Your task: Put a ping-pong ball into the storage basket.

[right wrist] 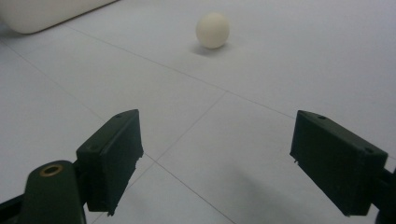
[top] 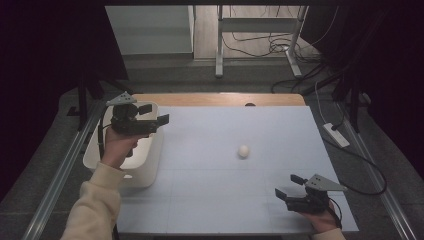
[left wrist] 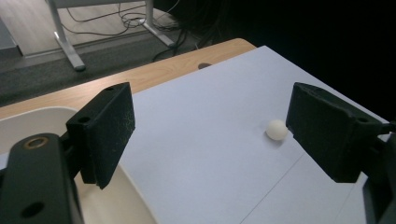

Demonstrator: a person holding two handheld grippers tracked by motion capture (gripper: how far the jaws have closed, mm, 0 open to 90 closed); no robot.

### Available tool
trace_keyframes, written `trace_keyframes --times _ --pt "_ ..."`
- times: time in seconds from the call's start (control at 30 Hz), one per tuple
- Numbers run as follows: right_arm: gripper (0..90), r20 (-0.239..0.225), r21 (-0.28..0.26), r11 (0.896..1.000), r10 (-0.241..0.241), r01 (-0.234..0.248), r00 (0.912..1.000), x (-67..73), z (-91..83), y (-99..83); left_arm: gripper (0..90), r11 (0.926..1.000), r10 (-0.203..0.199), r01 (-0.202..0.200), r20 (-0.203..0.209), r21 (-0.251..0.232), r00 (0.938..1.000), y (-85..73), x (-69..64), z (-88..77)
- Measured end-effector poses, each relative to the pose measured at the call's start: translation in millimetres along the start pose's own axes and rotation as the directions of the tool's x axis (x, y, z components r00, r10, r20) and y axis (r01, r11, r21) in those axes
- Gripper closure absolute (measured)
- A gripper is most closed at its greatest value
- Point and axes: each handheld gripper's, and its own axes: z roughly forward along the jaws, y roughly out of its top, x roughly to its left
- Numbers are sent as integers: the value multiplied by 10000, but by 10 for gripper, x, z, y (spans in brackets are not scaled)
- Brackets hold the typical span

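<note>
The left claw (top: 159,114) is wide open with nothing in it, above the white tub (top: 150,167). I can't see inside the tub. The little white ball (top: 243,150) sits on the tabletop (top: 210,200), well apart. The right claw (top: 284,193) is wide open too.

Place: a lab or test room set up for recording, not a home
Table: wooden top (top: 220,99) under a plain white sheet (top: 225,165), standing in the middle of the room
Rails: metal rails (top: 60,175) along the table at 9 and 3 o'clock
Curtains: black drapes (top: 45,60) closing off both sides
Floor: grey carpet, loose cables (top: 260,47) tangled at 1 o'clock, a white power strip (top: 336,135) at 3
Stand: metal frame legs (top: 219,50) at 12 o'clock
Light: dim
</note>
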Motion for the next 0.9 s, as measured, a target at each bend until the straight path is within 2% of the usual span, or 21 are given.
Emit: trace_keyframes --times 0.13,0.57,0.9 --pt "165 36 -9 10000 37 -37 10000 -6 -16 -8 171 10000 -71 72 161 -45 9998 13 -30 37" --pt "165 2 -40 10000 4 -4 10000 -11 -10 1 176 9994 333 -334 404 23 9986 25 -217 89" --pt "165 -52 -8 10000 -22 21 10000 -2 -3 -3 177 9988 478 -481 839 17 9953 16 -336 154"
